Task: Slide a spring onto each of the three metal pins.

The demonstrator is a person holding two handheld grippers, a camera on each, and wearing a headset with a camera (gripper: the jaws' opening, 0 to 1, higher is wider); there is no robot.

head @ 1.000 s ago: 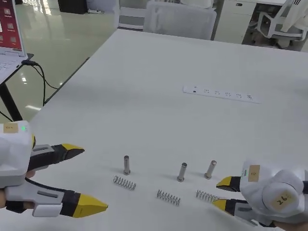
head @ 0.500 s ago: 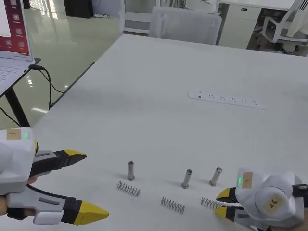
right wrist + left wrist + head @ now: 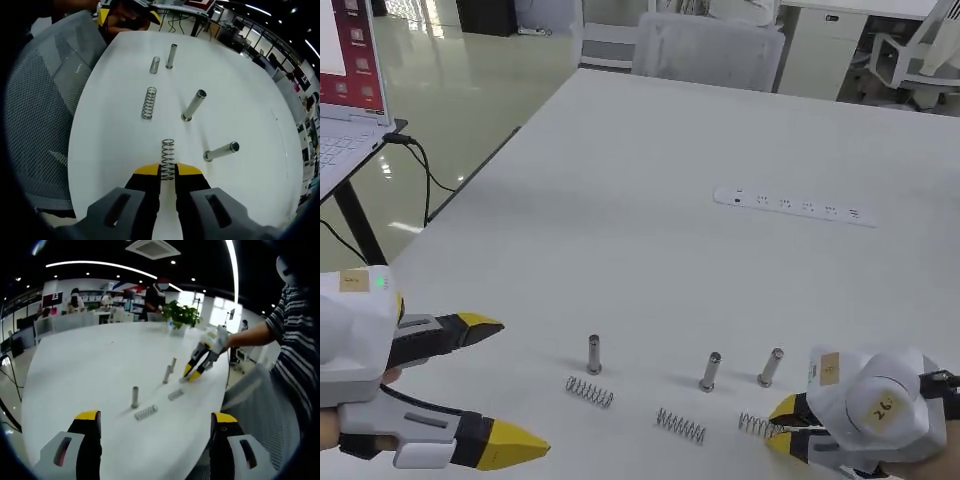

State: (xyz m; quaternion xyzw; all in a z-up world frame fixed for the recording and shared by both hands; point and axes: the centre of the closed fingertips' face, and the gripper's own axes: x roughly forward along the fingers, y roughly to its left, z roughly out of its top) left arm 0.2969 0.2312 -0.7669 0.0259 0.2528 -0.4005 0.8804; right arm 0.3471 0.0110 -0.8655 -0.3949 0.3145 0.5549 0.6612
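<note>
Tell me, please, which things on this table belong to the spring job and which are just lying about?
For the job: left pin, middle pin, right pin, left spring, middle spring, right spring.
Lying about: power strip, laptop, chair.

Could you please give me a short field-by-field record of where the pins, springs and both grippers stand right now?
pins: left pin, middle pin, right pin, all standing bare on the table
springs: left spring, middle spring, right spring, each lying before its pin
left gripper: open, empty, left of the pins
right gripper: closed on the right spring's near end
springs on pins: none
</note>
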